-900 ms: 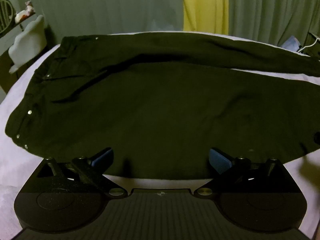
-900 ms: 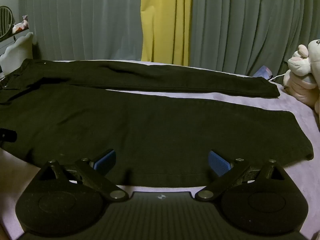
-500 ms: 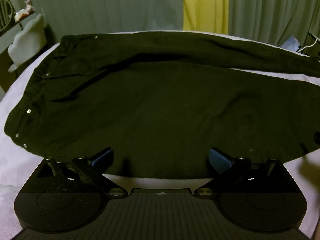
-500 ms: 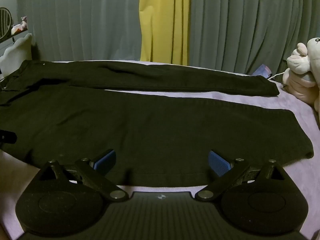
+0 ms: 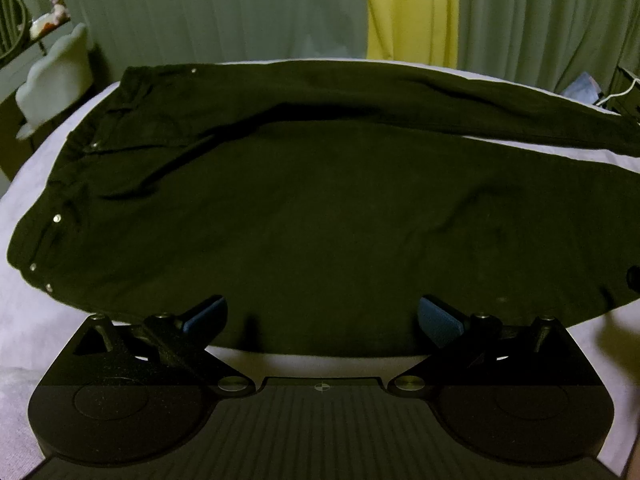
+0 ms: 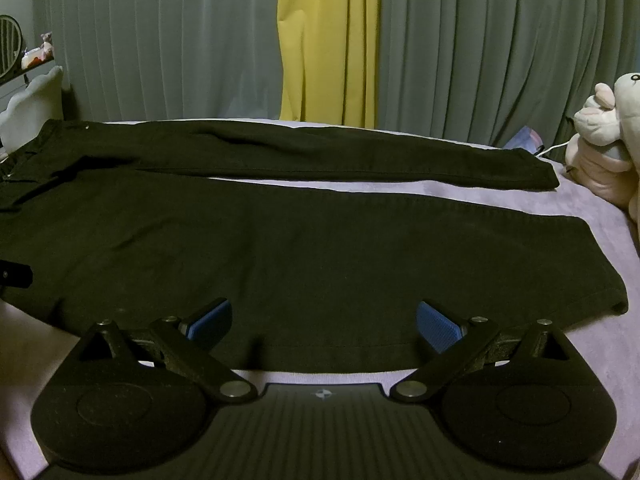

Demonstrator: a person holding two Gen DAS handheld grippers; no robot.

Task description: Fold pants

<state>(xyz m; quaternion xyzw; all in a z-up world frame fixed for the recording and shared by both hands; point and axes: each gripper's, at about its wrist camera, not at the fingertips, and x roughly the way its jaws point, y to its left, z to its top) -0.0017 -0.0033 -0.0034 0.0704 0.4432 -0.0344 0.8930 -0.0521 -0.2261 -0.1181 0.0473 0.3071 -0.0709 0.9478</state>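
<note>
Black pants (image 5: pixel 320 208) lie spread flat on a pale lilac bed cover (image 5: pixel 24 304), waistband with metal rivets to the left, both legs running right. In the right wrist view the pants (image 6: pixel 320 248) show both legs apart, hems at the right. My left gripper (image 5: pixel 322 314) hovers over the near edge of the near leg, toward the waist end, jaws wide open and empty. My right gripper (image 6: pixel 324 320) hangs over the same near edge farther toward the hem, also wide open with nothing between its blue pads (image 6: pixel 434 326).
Grey-green curtains with a yellow panel (image 6: pixel 328 48) hang behind the bed. A plush toy (image 6: pixel 604 140) sits at the bed's right end. A white cloud-shaped item (image 5: pixel 56 76) and a shelf stand at the left. Part of the other gripper (image 6: pixel 14 276) shows at the left edge.
Both views have shifted only slightly; the pants lie as before and both grippers stay open.
</note>
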